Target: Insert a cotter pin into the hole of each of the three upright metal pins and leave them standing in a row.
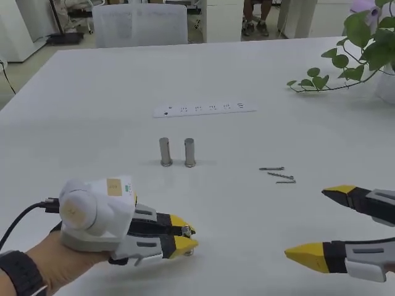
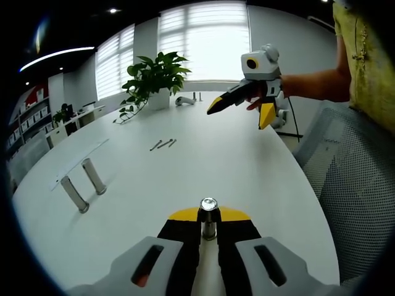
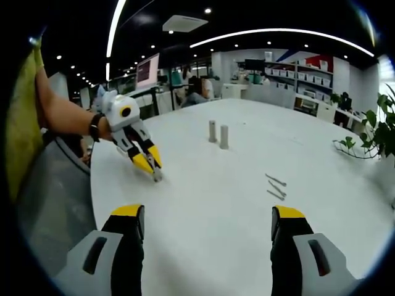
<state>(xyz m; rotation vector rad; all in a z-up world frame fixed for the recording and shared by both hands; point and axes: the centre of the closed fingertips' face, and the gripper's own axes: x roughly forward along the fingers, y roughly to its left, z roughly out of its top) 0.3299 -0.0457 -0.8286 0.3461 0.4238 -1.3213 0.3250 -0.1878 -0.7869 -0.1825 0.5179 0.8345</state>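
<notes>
Two upright metal pins stand side by side mid-table; the left gripper view shows them at the left. My left gripper, low at the near left, is shut on a third metal pin, whose rounded head pokes up between the jaws. Three cotter pins lie loose to the right of the upright pair. My right gripper hovers open near the table's right front, with nothing between its yellow-tipped jaws and the cotter pins ahead of it.
A white power strip lies behind the upright pins. A leafy plant trails over the far right corner. A mesh chair stands beyond the table's far edge. The white tabletop is bare around the pins.
</notes>
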